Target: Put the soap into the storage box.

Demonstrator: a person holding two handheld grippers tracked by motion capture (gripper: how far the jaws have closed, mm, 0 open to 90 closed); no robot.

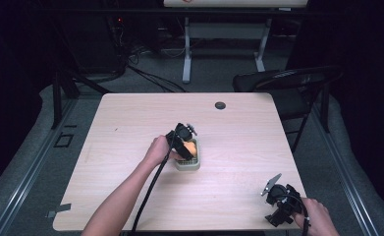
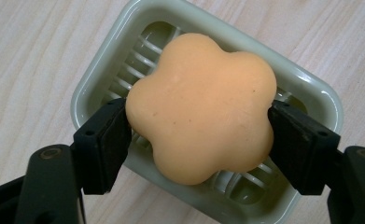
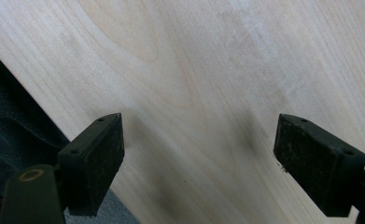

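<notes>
right hand-held gripper [image 1: 274, 185] near the desk's [image 1: 130, 128] front right corner, jaws wide, nothing between them, bare wood beneath. farther in, left hand-held gripper [image 1: 187, 147] mid-desk, jaws closed on the soap [image 2: 201, 107], pads [image 2: 112, 140] pressing two opposite sides. soap sitting in or just over the soap dish [image 2: 311, 93]; cannot tell if resting on the ribs.

risks, as judged: grip lands on rounded lobes, so the bar could squirt sideways or twist if squeezed harder or lifted fast. light dish could drag or tip if the soap sticks to the ribs, with no second gripper steadying it.

soap: pale orange, flower-shaped with rounded lobes, smooth matte face, thick. dish: pale green, glossy, rectangular with rounded corners, ribbed floor.
</notes>
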